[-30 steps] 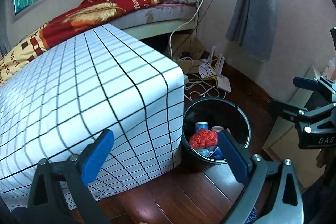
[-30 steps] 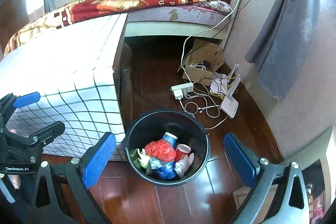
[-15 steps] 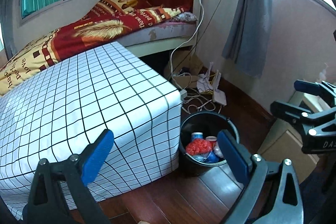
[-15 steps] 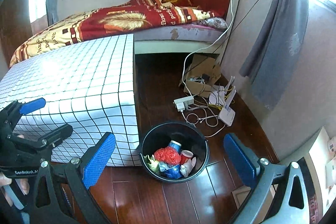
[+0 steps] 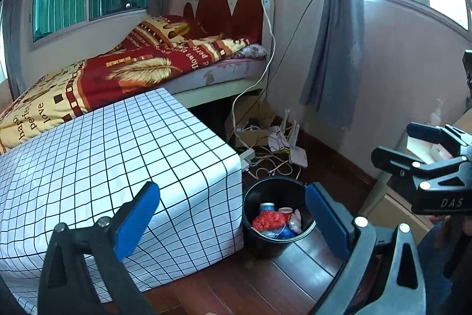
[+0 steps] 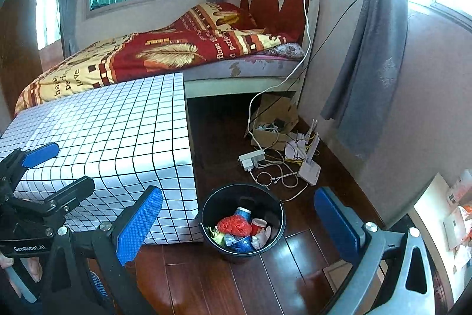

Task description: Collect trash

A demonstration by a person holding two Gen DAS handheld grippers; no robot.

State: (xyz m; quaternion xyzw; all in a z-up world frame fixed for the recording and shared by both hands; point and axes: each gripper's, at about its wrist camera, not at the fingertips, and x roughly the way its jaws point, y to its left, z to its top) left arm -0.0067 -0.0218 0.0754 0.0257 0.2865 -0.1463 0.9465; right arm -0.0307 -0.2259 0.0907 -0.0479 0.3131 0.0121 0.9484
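Observation:
A black bin (image 5: 256,198) stands on the wooden floor beside the checked table; it also shows in the right wrist view (image 6: 218,204). It holds trash: a red crumpled bag (image 5: 267,220) (image 6: 234,225), cups and wrappers. My left gripper (image 5: 233,219) is open and empty, held well above and back from the bin. My right gripper (image 6: 239,222) is open and empty, also high above the bin. Each gripper shows at the edge of the other's view, the right one (image 5: 424,149) and the left one (image 6: 44,170).
A table with a white checked cloth (image 5: 118,161) stands left of the bin. A bed (image 5: 141,70) lies behind it. A power strip, cables and a router (image 6: 308,167) lie on the floor by the wall. A grey curtain (image 5: 333,49) hangs at the right.
Both grippers have pulled up and back from the bin, which now looks smaller and farther away. Both stay open and empty.

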